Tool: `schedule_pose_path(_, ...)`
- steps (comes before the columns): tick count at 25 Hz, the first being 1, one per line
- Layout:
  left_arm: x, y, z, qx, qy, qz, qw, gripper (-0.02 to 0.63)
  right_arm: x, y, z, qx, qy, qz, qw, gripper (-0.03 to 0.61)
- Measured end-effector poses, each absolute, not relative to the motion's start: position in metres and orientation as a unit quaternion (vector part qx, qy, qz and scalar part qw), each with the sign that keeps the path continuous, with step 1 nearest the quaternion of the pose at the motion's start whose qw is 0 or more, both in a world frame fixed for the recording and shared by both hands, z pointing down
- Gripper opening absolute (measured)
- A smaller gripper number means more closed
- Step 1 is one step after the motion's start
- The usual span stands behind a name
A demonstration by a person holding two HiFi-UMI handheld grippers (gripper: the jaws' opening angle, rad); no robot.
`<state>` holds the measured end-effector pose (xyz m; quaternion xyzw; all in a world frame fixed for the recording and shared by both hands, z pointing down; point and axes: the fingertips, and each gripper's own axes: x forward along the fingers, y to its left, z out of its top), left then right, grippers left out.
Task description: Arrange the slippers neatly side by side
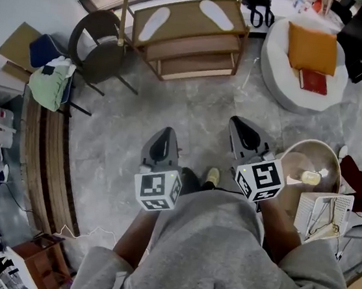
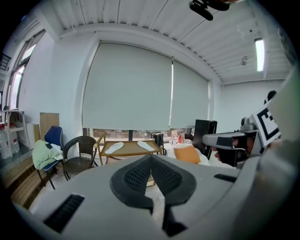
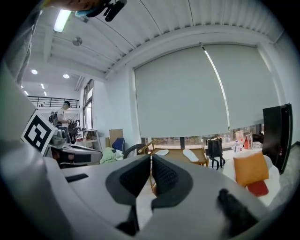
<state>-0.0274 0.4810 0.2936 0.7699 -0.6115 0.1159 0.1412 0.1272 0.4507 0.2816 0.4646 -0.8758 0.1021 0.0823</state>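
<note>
Slippers [image 1: 154,23], two flat white ovals, are lying apart on the light wooden tiered counter [image 1: 186,18] at upper centre. Grey plastic left hand-held gripper [image 1: 163,138] and right hand-held gripper [image 1: 243,130] are hovering mid-frame over glossy grey marbled floor [image 1: 192,106], ribbed black pads [image 2: 138,177] pressing together, gripping nothing.

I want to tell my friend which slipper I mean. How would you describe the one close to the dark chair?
Find the wooden rack below the big window blind. On its top, the slipper you mean lies at the end beside the dark round-backed chair. The other slipper, white too, lies apart from it, nearer the white round seat.
</note>
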Motion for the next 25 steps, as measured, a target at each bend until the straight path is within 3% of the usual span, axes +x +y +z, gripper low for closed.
schedule_pose_path(25, -0.023, 0.447, 0.297, 0.773, -0.615, 0.109, 0.114, 0.014, 0.127, 0.416, 0.279, 0.46, -0.883, 0.066, 0.061, 0.028)
